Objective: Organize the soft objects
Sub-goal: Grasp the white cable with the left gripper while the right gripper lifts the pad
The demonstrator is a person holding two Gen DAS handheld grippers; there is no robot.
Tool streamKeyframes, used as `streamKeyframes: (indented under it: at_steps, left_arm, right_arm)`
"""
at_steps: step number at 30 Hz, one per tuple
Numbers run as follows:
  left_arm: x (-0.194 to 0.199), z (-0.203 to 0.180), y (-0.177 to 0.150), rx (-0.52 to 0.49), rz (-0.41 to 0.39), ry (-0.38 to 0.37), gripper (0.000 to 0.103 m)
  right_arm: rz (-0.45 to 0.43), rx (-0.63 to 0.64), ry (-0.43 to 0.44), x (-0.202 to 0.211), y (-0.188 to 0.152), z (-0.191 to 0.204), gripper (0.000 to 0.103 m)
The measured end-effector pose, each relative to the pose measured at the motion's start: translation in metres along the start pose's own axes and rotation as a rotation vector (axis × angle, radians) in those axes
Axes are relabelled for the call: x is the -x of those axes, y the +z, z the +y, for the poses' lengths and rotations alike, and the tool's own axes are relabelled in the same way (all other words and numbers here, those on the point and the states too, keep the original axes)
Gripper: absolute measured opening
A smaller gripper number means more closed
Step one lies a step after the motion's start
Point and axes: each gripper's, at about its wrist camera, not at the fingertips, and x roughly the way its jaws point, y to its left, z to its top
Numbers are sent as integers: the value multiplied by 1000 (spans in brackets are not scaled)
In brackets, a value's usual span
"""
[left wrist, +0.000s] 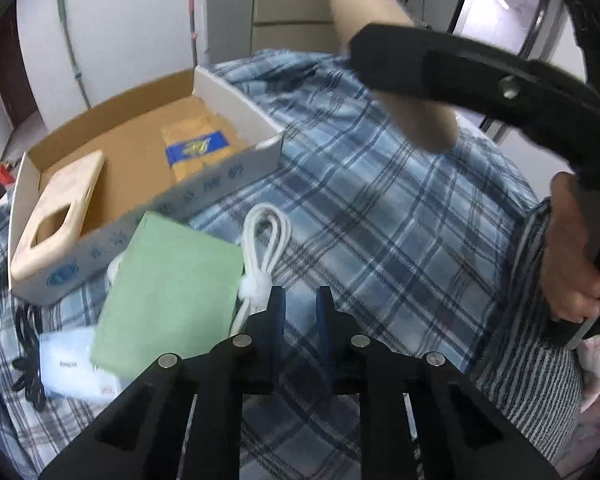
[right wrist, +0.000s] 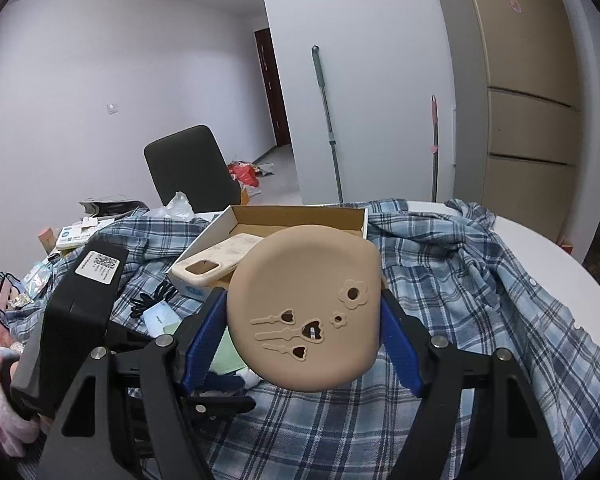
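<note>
- My right gripper (right wrist: 304, 330) is clamped on a tan rounded soft case (right wrist: 306, 308), blue pads pressed to its left and right sides; it is held clear above the plaid cloth (right wrist: 480, 280).
- The case face shows flower- and tulip-shaped cutouts.
- My left gripper (left wrist: 300, 306) has its jaws nearly together, only a narrow gap, nothing between them. It points down at the cloth, just beside a coiled white cable (left wrist: 264, 240).
- A green flat pad (left wrist: 168, 292) lies left of the cable, partly over a pale blue packet (left wrist: 70, 360).
- Open cardboard box (left wrist: 236, 168) sits behind these on the cloth. Inside: a cream phone case (left wrist: 60, 216) leaning on the near wall, and a tan-and-blue packet (left wrist: 198, 148) flat on the bottom.
</note>
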Motion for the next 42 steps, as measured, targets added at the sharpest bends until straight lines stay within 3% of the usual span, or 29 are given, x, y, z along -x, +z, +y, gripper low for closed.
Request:
streamKeyframes:
  at_steps: [3, 6, 12, 17, 20, 21, 22, 23, 28, 32, 36, 38, 42]
  left_arm:
    - [4, 1, 0, -8, -39, 72, 17]
    - [7, 3, 1, -10, -65, 86, 18]
    - [-6, 6, 0, -3, -1, 82, 20]
    - [-12, 5, 1, -14, 3, 48, 38]
    - [-13, 1, 2, -27, 3, 50, 37]
    - [-13, 1, 2, -26, 1, 49, 32]
    - [-13, 1, 1, -23, -5, 58, 19]
    - [-12, 3, 1, -14, -10, 54, 19]
    - [24, 20, -9, 117, -151, 70, 19]
    - [66, 15, -22, 94, -301, 153, 19]
    - [94, 16, -39, 139, -445, 198, 19]
    - [103, 17, -51, 163, -550, 267, 19]
    - [105, 25, -56, 205, -589, 278, 19]
  right_arm:
    - [0, -10, 0, 0, 0, -1, 73]
    - [2, 2, -16, -1, 0, 0, 73]
    - [100, -5, -59, -19, -7, -4, 73]
    - [104, -17, -50, -19, -7, -6, 73]
    - [107, -10, -50, -19, -8, -4, 73]
    - [111, -8, -52, -21, -8, -3, 73]
    - [115, -7, -54, -22, -9, -3, 73]
    - [119, -7, -53, -22, -9, -3, 73]
    - [112, -11, -56, -22, -8, -4, 73]
    - [83, -9, -39, -17, -8, -2, 73]
    - [55, 11, -23, -13, -9, 5, 73]
    - [43, 27, -13, -12, -10, 10, 73]
    - [12, 68, -12, -10, -14, 20, 73]
